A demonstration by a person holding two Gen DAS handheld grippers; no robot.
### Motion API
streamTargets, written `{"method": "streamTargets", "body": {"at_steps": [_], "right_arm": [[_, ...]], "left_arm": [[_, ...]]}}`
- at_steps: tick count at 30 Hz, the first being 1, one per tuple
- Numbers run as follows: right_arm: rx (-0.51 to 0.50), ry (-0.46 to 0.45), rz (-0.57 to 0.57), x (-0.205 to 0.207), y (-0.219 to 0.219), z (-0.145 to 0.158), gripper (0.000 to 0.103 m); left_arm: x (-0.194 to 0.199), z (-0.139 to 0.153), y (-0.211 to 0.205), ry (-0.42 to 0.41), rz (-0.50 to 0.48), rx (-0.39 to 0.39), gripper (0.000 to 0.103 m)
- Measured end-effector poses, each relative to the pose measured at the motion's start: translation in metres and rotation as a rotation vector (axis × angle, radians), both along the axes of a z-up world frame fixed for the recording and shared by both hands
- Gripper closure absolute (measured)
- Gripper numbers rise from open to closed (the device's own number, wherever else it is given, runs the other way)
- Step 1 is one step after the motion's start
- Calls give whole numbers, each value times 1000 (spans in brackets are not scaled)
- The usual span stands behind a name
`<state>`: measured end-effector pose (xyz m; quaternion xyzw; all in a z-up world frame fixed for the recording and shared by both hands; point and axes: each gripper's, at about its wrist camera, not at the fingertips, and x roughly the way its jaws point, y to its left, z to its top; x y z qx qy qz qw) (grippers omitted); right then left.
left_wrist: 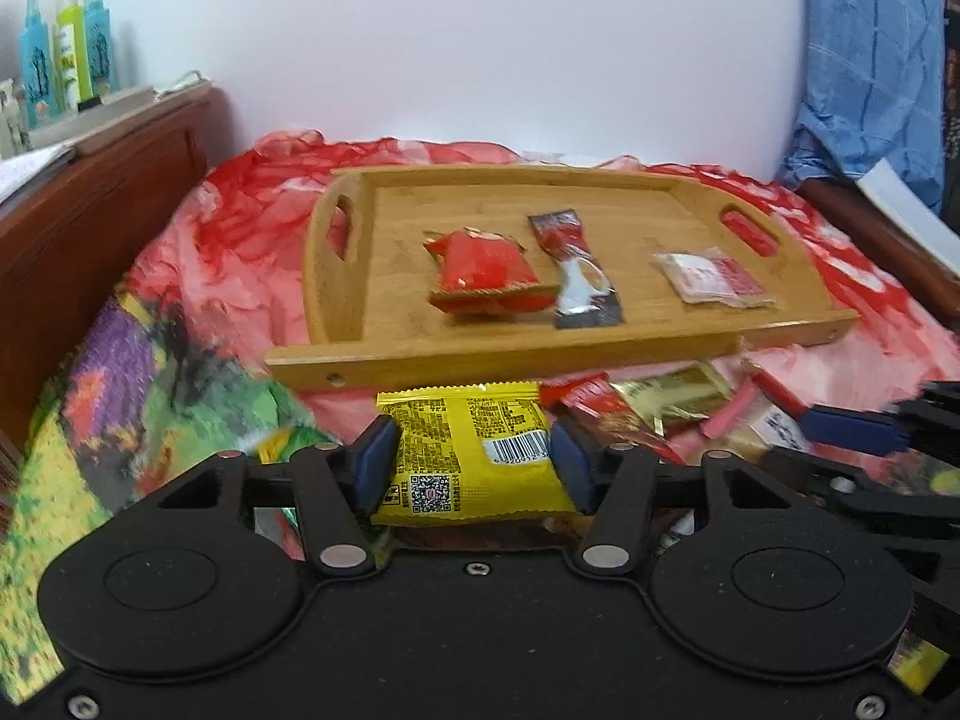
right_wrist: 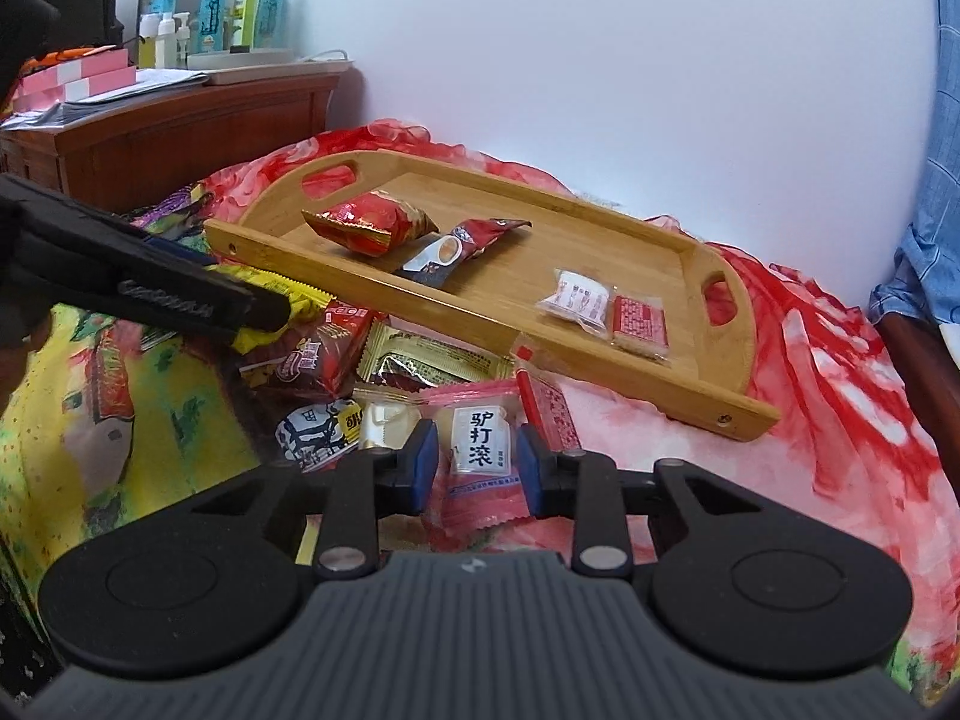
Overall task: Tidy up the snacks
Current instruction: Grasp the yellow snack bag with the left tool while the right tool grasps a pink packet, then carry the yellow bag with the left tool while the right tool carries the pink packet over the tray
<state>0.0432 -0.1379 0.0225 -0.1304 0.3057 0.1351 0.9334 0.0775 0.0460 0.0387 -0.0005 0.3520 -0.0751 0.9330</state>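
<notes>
Lying on the rectangular wooden tray [left_wrist: 600, 342] with two cut-out handles are three snacks: a puffy red foil packet [left_wrist: 483, 270], a long dark red and silver sachet [left_wrist: 576, 270], and a clear packet with a white and a red half [left_wrist: 714, 279]. In front of the tray a loose heap of wrapped snacks [right_wrist: 384, 366] rests on the red floral bedspread [right_wrist: 840, 420], too overlapped to count. The left hand-held gripper [left_wrist: 474, 462] has its blue pads at either edge of a yellow packet with a barcode and QR code [left_wrist: 474, 450], seemingly pressing it. The right hand-held gripper [right_wrist: 474, 462] clamps a pink-edged clear packet printed 驴打滚 [right_wrist: 480, 450]. A brown wooden cabinet [right_wrist: 180, 138] by the white wall carries three spray bottles [right_wrist: 240, 0], two teal and one green, among smaller ones.
</notes>
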Motion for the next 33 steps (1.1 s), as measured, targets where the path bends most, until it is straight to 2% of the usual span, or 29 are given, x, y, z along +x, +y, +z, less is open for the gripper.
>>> {"method": "streamTargets", "body": {"at_steps": [1, 5, 7, 12, 16, 19, 20, 21, 22, 23, 30, 33], "right_arm": [[-5, 0, 1, 1, 1, -1, 60], [-17, 3, 0, 5, 1, -4, 58], [-24, 3, 2, 6, 1, -6, 51], [-25, 21, -5, 11, -1, -11, 46], [32, 52, -28, 18, -6, -16, 45], [54, 57, -39, 20, -6, -16, 45], [56, 58, -41, 20, -6, -15, 45], [59, 59, -41, 20, -6, -15, 47], [63, 61, -40, 19, -6, -15, 58], [69, 64, -40, 19, -7, -14, 61], [99, 56, -53, 11, -7, -7, 66], [116, 42, -60, 8, -8, 0, 73]], "left_arm": [[-3, 0, 0, 6, -12, -11, 50], [-13, -1, -3, 7, -30, -8, 50], [-17, -1, -2, 16, -24, -19, 50], [-23, -4, 3, 23, -9, -24, 49], [-24, -8, 4, 24, 15, -24, 42], [-21, -11, 5, 37, 17, -37, 42], [-21, -12, 5, 45, 19, -44, 44], [-20, -13, 5, 52, 20, -54, 48], [-20, -13, 5, 55, 23, -62, 50], [-21, -11, 6, 53, 27, -69, 52], [-26, -4, 6, 44, 37, -60, 53], [-29, 2, 4, 31, 33, -60, 53]]}}
